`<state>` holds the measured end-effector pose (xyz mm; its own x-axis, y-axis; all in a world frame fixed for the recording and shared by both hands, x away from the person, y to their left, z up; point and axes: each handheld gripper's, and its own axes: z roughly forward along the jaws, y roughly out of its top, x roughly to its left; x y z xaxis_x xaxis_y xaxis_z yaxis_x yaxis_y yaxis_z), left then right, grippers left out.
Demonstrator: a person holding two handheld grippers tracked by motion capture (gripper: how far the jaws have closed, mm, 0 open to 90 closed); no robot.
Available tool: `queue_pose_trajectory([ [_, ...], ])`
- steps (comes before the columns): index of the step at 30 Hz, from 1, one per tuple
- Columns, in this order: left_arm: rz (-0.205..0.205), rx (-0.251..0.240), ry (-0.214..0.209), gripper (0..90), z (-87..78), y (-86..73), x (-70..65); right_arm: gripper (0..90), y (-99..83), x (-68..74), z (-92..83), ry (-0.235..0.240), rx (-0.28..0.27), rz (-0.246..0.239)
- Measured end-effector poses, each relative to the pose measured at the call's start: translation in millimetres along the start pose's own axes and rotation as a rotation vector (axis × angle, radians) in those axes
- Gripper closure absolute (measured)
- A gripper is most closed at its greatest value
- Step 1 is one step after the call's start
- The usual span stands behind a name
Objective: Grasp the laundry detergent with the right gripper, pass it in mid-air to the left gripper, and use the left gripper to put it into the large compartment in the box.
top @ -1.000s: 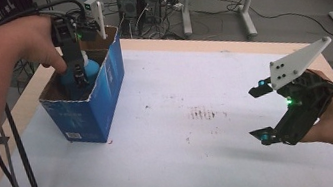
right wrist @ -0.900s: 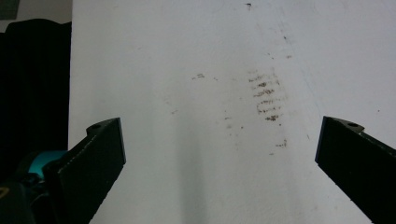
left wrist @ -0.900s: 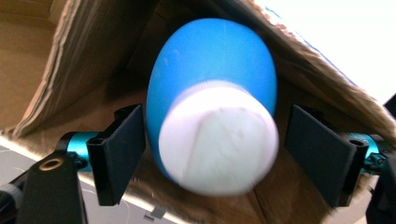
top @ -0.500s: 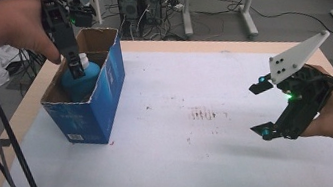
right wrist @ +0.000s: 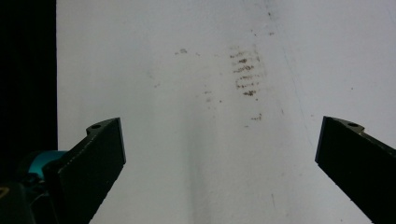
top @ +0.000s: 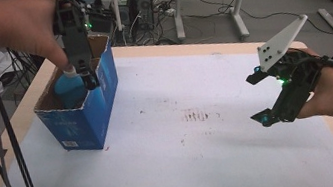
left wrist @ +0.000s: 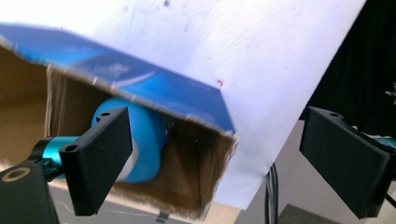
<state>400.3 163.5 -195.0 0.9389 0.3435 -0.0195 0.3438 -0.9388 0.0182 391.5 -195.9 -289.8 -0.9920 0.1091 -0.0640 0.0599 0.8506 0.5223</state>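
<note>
A blue cardboard box (top: pixel 88 117) stands open-topped at the table's left. Inside it lies a light-blue rounded bottle (top: pixel 67 90) with a white end. My left gripper (top: pixel 87 78) hangs just above the box's opening, pointing down. Its jaws have just been opening and hold nothing. In the left gripper view the left gripper (left wrist: pixel 217 130) is spread wide, with the bottle (left wrist: pixel 147 140) below it in the box (left wrist: pixel 177 93). My right gripper (top: pixel 257 99) hovers open over the right side of the white sheet; the right gripper (right wrist: pixel 219 135) has only paper between its jaws.
A white paper sheet (top: pixel 205 158) covers most of the wooden table (top: pixel 162 46) and carries brown smudges (top: pixel 198 116) near its middle. Black cables (top: pixel 9 149) hang off the left edge. Desk legs and computer gear stand on the floor behind.
My left gripper has risen out of the box and opened, leaving the light-blue bottle lying inside. The right gripper has shifted only slightly.
</note>
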Motion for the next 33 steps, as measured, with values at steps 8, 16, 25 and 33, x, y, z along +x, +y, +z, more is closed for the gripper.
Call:
queue_pose_trajectory([
  [8, 0.086, -0.032, -0.026, 6.2, 10.3, 26.8, -19.6, 0.9, -1.2, -10.9, -9.6, 0.011, 0.117, -0.017],
  [16, 0.14, -0.014, -0.056, 1.6, 33.1, 51.8, -30.4, 0.9, -8.6, -23.4, -13.6, 0.024, 0.293, -0.029],
  [25, 0.152, 0.006, -0.042, 1.6, 46.1, 63.6, -26.3, 0.9, -22.2, -37.2, -11.5, 0.019, 0.348, -0.01],
  [33, 0.164, 0.003, -0.048, 1.6, 47.4, 73.0, -22.7, 0.9, -23.9, -40.1, -8.7, 0.026, 0.358, -0.019],
])
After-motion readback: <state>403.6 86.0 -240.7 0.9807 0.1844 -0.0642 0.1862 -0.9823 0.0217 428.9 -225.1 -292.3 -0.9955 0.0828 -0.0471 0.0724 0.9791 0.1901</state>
